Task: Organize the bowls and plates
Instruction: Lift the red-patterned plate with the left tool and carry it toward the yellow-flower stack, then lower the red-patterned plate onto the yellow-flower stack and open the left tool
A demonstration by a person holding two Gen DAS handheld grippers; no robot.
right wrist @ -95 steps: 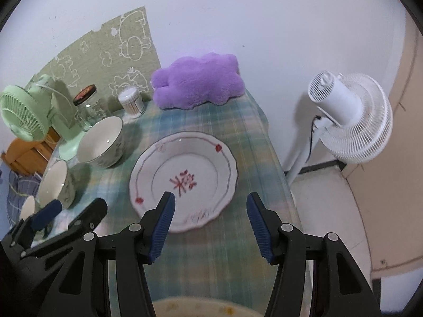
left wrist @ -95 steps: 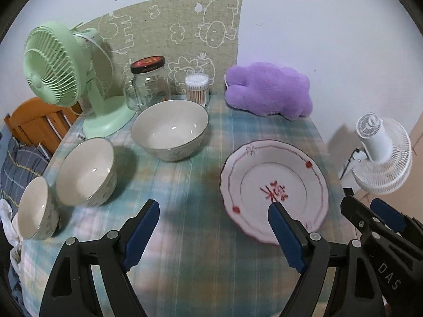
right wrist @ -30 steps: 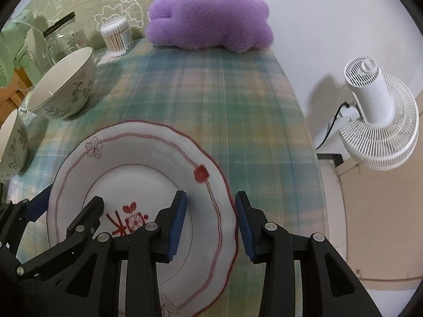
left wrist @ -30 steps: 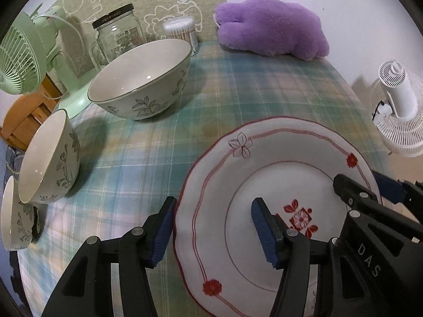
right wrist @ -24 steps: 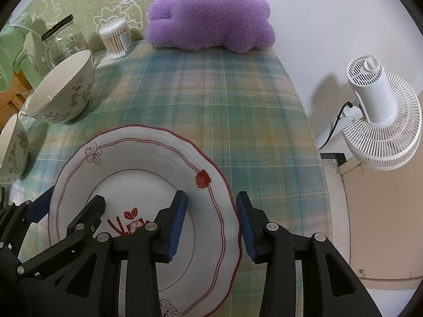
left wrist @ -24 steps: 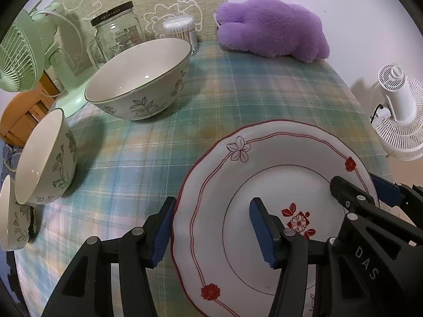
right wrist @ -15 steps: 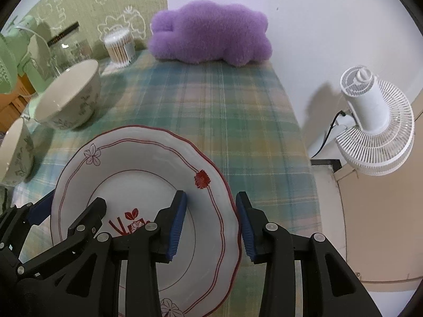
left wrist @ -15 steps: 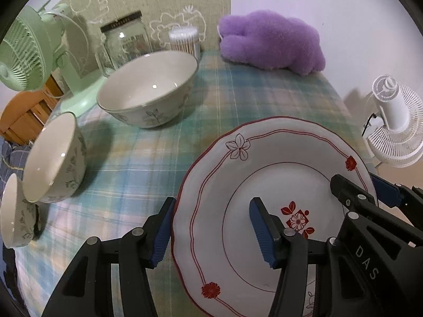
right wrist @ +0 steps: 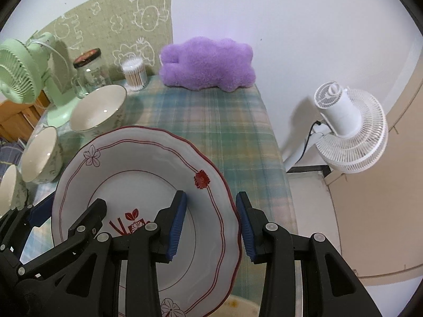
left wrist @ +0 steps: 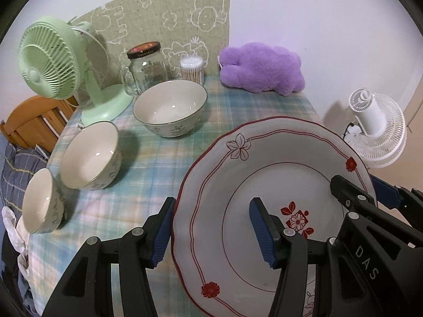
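Red-rimmed plate (left wrist: 264, 174) | opposite edges clamped | left gripper (left wrist: 214, 227), right gripper (right wrist: 210, 220)

bare cloth (right wrist: 224, 132) ahead, bowls (left wrist: 170, 111) left, plush (right wrist: 208, 64) behind

Both tools were matte black plastic clamps with angular, ribbed arms. The left gripper (left wrist: 212, 233) carried ridged blue pads (left wrist: 260, 228) on its fingers and round silver screw heads along the arms at about six o'clock. The right gripper (right wrist: 210, 227) matched it, and white letters "DAS" marked its arm in the left view.
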